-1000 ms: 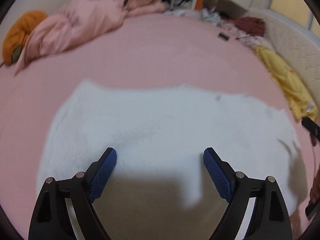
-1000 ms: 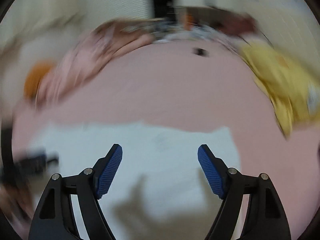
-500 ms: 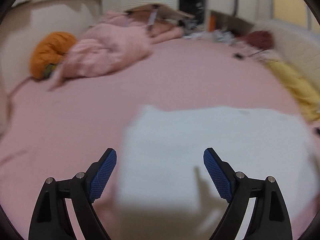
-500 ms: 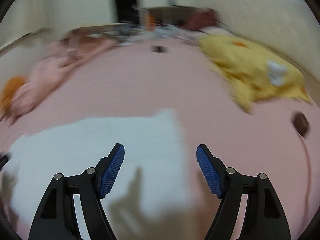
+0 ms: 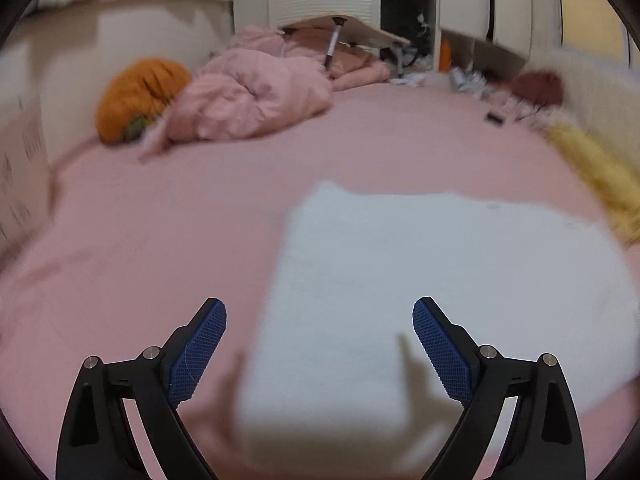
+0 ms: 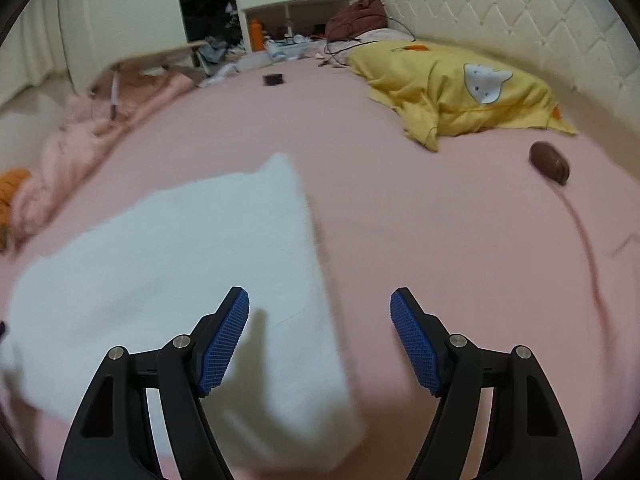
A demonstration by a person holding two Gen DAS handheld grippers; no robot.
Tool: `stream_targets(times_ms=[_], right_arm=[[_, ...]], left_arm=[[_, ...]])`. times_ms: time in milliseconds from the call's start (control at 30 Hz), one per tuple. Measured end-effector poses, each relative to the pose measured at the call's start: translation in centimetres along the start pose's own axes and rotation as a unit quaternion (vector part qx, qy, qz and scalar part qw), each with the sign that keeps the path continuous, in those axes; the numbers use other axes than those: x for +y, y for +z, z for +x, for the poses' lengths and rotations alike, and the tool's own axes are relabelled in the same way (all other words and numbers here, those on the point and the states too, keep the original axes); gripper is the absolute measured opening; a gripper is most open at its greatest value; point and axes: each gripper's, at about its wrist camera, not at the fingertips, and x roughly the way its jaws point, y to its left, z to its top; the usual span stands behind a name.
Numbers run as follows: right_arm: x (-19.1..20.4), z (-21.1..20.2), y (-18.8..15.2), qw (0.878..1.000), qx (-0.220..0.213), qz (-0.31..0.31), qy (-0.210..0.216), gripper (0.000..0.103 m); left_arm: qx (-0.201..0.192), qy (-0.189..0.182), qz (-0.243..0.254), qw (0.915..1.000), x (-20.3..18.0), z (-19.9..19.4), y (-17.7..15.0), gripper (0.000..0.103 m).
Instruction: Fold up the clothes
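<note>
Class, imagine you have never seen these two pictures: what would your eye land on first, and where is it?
First, the white cloth spread flat on the pink bed sheet, with the open left gripper over its left edge and the open right gripper over its right edge. Next, the yellow blanket by the quilted headboard.

The left gripper (image 5: 319,322) is held low and level, its blue ribbed pads (image 5: 198,350) spread wide with nothing between them. The right gripper (image 6: 319,314) matches it: jaws fully apart, empty, pointing forward.
</note>
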Motion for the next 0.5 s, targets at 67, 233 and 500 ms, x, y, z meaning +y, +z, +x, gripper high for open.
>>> stream_targets(times_ms=[67,233,500], right_arm=[[3.2,-1.0,-1.1,0.997,0.002,-0.064,0.033,0.073],[4.1,-0.8,-4.7,0.991,0.018,-0.125,0.042,0.073],[1.6,-3.3,-3.4,0.999,0.008,-0.050,0.015,0.073]], left_arm=[[0.029,-0.021,0.009,0.9993,-1.8,0.9,-1.6,0.095],[0.032,0.032,0.059,0.9972,-2.9,0.6,-3.4,0.095],[0.020,0.043,-0.044,0.9979,0.3,-2.6,-3.1,0.095]])
